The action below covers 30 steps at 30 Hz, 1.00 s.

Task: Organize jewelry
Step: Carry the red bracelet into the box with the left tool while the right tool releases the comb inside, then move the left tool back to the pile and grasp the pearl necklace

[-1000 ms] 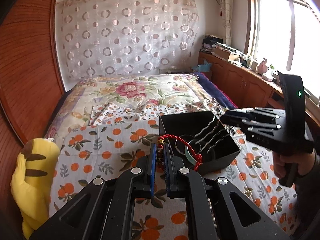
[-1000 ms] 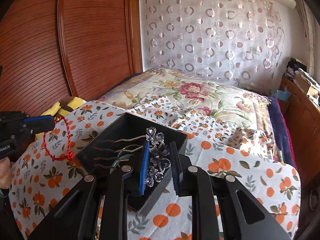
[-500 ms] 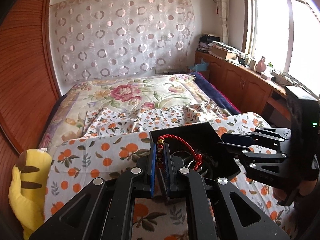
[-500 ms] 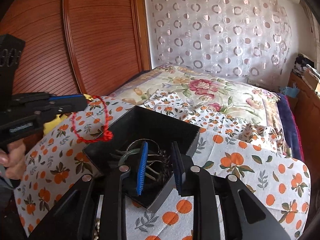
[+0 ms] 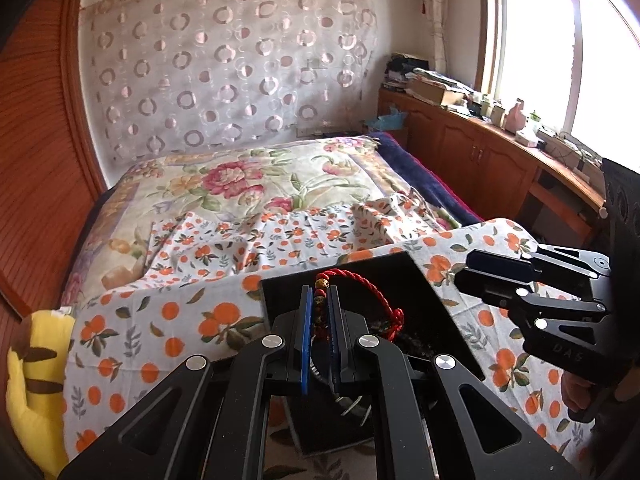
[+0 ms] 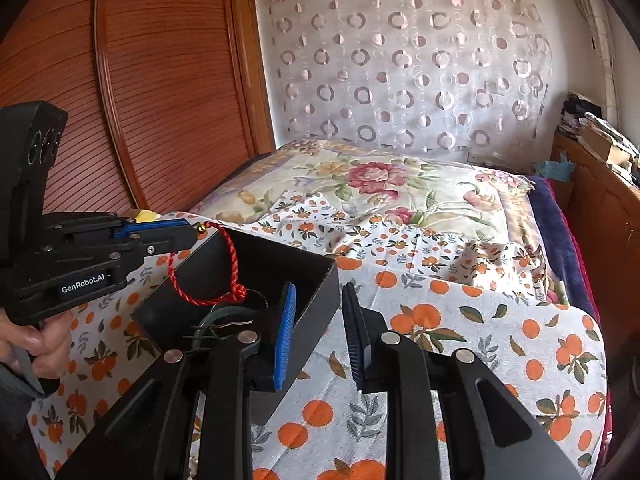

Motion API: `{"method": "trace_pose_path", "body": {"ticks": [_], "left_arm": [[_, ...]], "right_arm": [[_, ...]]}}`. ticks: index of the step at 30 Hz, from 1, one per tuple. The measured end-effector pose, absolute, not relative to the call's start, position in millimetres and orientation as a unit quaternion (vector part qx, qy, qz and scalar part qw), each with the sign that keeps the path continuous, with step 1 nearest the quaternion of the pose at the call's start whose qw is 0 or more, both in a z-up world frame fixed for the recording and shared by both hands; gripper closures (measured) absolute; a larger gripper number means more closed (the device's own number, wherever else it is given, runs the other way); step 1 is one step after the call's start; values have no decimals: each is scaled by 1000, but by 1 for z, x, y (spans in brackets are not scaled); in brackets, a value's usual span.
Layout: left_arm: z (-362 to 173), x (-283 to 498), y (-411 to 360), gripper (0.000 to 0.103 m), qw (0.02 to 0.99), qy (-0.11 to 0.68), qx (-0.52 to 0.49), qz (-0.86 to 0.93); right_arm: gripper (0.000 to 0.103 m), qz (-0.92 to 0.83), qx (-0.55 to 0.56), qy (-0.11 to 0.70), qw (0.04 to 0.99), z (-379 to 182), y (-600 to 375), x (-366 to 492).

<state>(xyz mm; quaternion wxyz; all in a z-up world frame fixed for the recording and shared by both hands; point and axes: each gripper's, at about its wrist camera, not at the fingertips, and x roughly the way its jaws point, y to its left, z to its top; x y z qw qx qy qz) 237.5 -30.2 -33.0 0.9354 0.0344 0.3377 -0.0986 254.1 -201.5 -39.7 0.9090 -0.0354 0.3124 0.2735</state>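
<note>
My left gripper [image 5: 319, 296] is shut on a red cord bracelet [image 5: 372, 292] with small gold and dark beads. The loop hangs over the open black box [image 5: 360, 264] on the orange-print cloth. In the right wrist view the left gripper [image 6: 192, 234] reaches in from the left, and the red cord bracelet [image 6: 232, 256] dangles into the black box [image 6: 316, 292]. My right gripper [image 6: 320, 332] is open and holds nothing, with the box's near right corner just behind its fingers. Seen from the left wrist, the right gripper [image 5: 466, 276] sits just right of the box. A green bangle [image 6: 216, 316] and metal hairpins lie inside.
The orange-print cloth [image 6: 480, 320] covers the near end of a bed with a floral quilt [image 5: 240, 184]. A yellow plush toy [image 5: 32, 364] lies at the left edge. Wooden panelling [image 6: 120, 100] rises on the left, and wooden cabinets [image 5: 480, 160] under a window stand on the right.
The right gripper let the crystal hair clip go into the box and drew back to its right side. The left gripper carried the red bracelet over the box.
</note>
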Motion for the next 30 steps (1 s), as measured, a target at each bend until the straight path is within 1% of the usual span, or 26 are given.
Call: {"method": "trace_pose_path", "body": {"ticks": [8, 9, 10, 12, 21, 30], "left_arm": [[-35, 242, -35, 95, 933, 345, 40, -98], [-36, 241, -34, 94, 933, 345, 39, -97], [-36, 240, -33, 89, 933, 346, 37, -97], [-36, 237, -30, 83, 933, 347, 30, -95], [-33, 192, -16, 83, 933, 346, 27, -93], [-43, 142, -4, 82, 929, 356, 25, -99]], "right_arm": [[77, 268, -44, 313, 910, -43, -205, 256], [77, 268, -43, 314, 910, -44, -206, 256], [77, 268, -41, 314, 910, -43, -206, 256], [77, 268, -39, 315, 910, -42, -206, 257], [77, 266, -69, 297, 914, -30, -199, 241], [77, 274, -96, 300, 909, -21, -199, 193]]}}
